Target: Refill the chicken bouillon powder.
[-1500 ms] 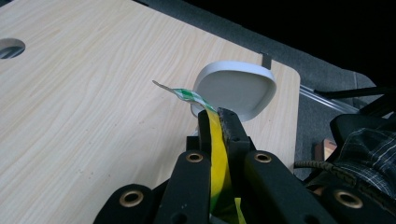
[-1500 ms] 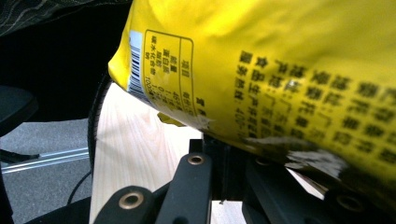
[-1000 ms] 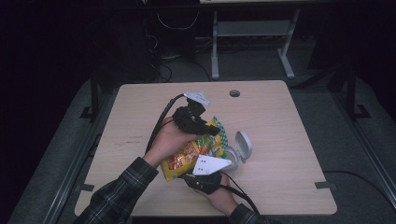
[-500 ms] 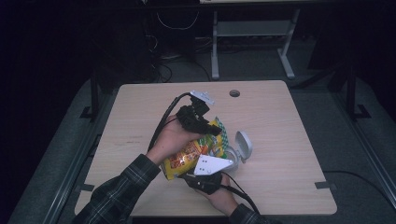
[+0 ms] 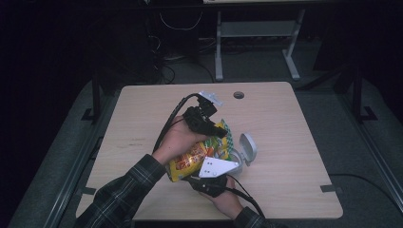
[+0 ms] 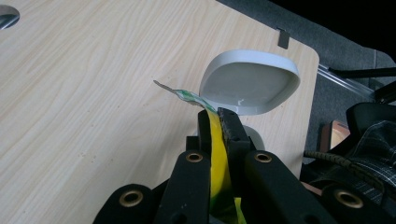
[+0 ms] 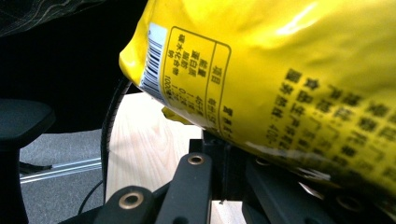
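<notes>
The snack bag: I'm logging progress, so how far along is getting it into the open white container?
Done: the white container stands open, lid up. In hand: the left gripper pinches the yellow snack bag at its edge; the right gripper lies under it, grip unclear. Left: the bag isn't inside yet.

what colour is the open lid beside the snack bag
Glossy white hinged plastic lid, clearest in the left gripper view.
</notes>
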